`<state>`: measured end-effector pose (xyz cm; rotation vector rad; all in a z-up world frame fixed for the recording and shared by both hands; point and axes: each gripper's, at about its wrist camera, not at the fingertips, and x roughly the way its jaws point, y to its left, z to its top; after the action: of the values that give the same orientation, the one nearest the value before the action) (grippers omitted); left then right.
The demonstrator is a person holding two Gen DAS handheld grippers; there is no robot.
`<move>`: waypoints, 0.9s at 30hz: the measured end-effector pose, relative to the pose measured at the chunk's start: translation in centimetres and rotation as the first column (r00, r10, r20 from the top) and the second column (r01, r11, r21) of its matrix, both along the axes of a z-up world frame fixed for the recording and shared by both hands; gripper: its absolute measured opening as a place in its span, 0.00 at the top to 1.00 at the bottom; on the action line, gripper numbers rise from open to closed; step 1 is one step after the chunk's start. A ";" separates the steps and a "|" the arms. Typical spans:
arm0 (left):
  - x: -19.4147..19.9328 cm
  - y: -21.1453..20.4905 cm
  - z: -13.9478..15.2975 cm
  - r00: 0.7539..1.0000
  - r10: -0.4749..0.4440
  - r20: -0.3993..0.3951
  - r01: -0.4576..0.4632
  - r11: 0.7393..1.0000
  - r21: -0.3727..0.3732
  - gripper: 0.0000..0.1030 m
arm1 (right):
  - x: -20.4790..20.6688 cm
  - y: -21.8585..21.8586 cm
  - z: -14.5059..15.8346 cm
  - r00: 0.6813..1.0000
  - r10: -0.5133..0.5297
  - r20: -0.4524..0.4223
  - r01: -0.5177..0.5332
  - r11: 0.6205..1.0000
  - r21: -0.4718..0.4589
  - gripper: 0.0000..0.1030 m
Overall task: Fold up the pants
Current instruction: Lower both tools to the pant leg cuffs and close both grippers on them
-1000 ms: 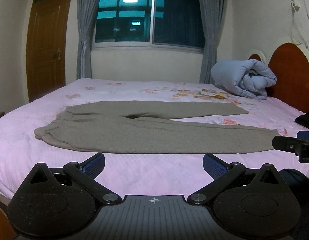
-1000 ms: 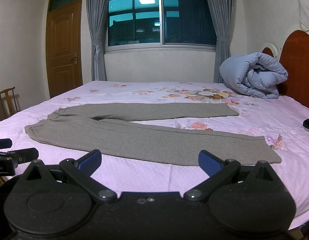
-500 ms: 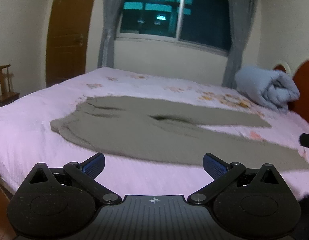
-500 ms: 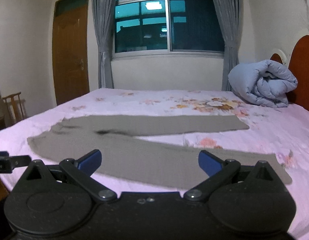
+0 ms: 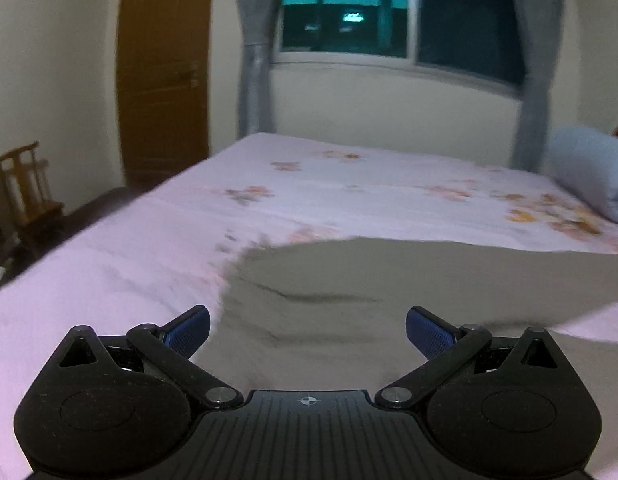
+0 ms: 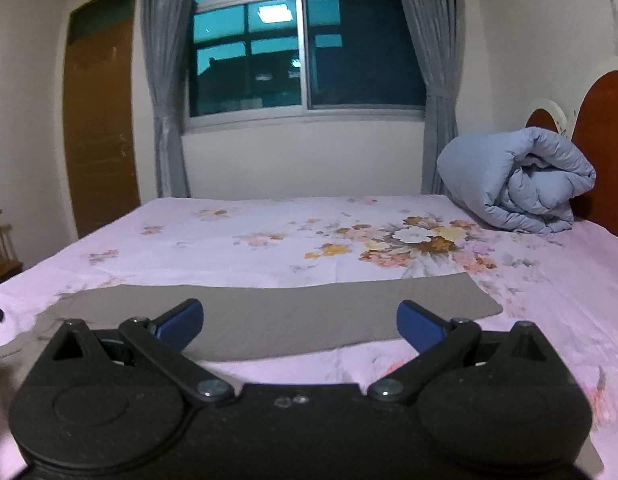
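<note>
Pants [image 5: 389, 280] flat on bed [image 6: 269, 236]; left hand-held gripper [image 5: 307, 330] low over waist end, right hand-held gripper [image 6: 300, 320] over leg, both spread wide, empty.

Curtained window [image 6: 305, 52], brown door [image 6: 101, 120], floral bed [image 6: 309, 240].

Pants [image 6: 277, 316] grey-brown, plain. Bed [image 6: 269, 232] sheet pale pink, orange-white floral print. Quilt [image 6: 517, 184] light blue. Fingers [image 6: 181, 320] blue-padded. Door [image 6: 101, 128] brown. Curtains [image 6: 165, 80] grey.
</note>
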<state>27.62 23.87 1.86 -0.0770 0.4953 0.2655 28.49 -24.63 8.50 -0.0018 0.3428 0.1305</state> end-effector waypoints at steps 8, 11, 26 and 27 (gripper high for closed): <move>13.6 8.3 -3.1 0.997 0.054 -0.048 -0.058 0.995 -0.085 0.00 | 12.5 0.7 -2.4 0.996 -0.035 -0.078 0.034 0.999 -0.012 0.06; 17.4 9.9 -5.2 0.996 0.030 -0.082 -0.043 0.986 -0.163 0.00 | 16.6 1.2 -3.9 0.992 -0.042 -0.116 0.041 0.999 -0.010 0.06; 26.7 10.9 -10.9 0.972 0.007 -0.235 -0.050 0.982 -0.181 0.62 | 22.9 0.5 -8.0 0.982 -0.027 -0.185 0.028 1.000 0.004 0.06; 26.4 10.6 -10.8 0.975 -0.026 -0.220 -0.017 0.981 -0.194 0.65 | 23.0 0.2 -8.0 0.983 -0.024 -0.183 0.026 1.000 0.010 0.06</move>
<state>54.04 34.52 -8.95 -0.2389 0.7429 0.2215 51.52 -24.39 0.54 0.0265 0.5252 0.1081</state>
